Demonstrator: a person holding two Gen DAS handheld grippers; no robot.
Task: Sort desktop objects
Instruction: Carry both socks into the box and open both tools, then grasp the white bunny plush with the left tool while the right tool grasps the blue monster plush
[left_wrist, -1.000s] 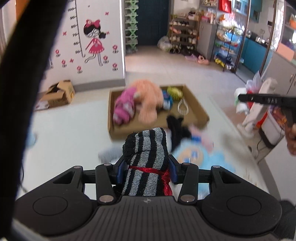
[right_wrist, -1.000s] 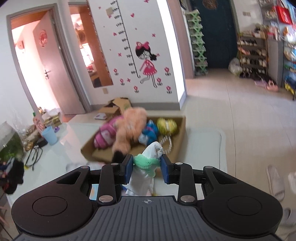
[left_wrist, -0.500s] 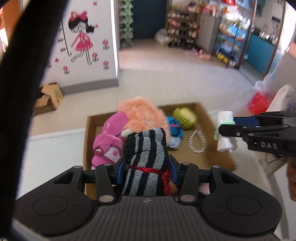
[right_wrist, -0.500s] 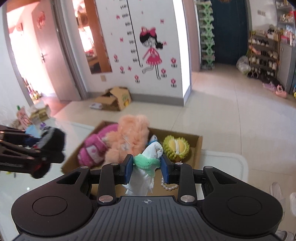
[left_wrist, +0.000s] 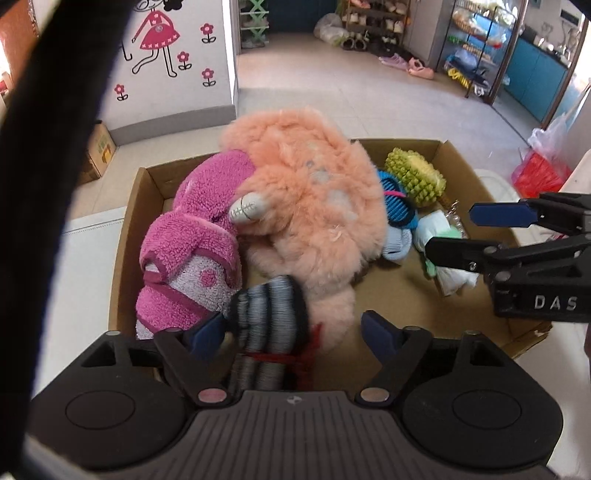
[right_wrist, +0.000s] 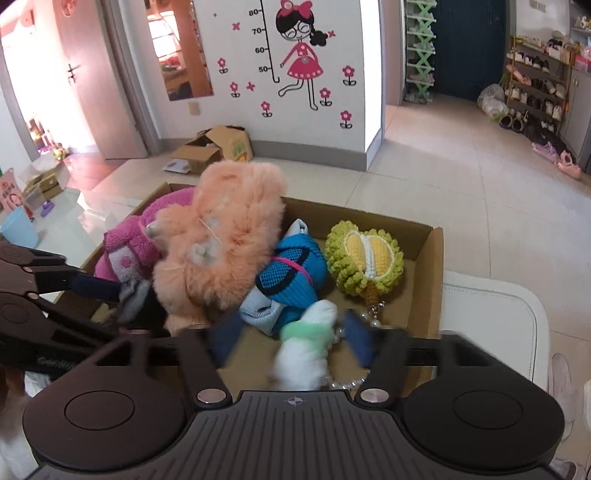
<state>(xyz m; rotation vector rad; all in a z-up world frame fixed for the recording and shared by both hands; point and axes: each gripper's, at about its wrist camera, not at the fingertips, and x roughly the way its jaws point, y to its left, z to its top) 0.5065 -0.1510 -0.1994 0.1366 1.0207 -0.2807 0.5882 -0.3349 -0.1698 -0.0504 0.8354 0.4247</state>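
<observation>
Both grippers hang over the box (left_wrist: 461, 162) with jaws opening. The left gripper (left_wrist: 295, 332) has a striped sock roll (left_wrist: 271, 314) between its spread pads — the right pad stands clear of it. The right gripper (right_wrist: 291, 341) has let go of the white-and-green sock (right_wrist: 306, 350), which is blurred between its pads, beside the blue sock (right_wrist: 291, 273) and durian (right_wrist: 365, 264).

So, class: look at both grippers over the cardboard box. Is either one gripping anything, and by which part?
Neither. The left gripper is opening around the striped sock roll; the right gripper is opening around the white-and-green sock. The pads press on neither.
</observation>
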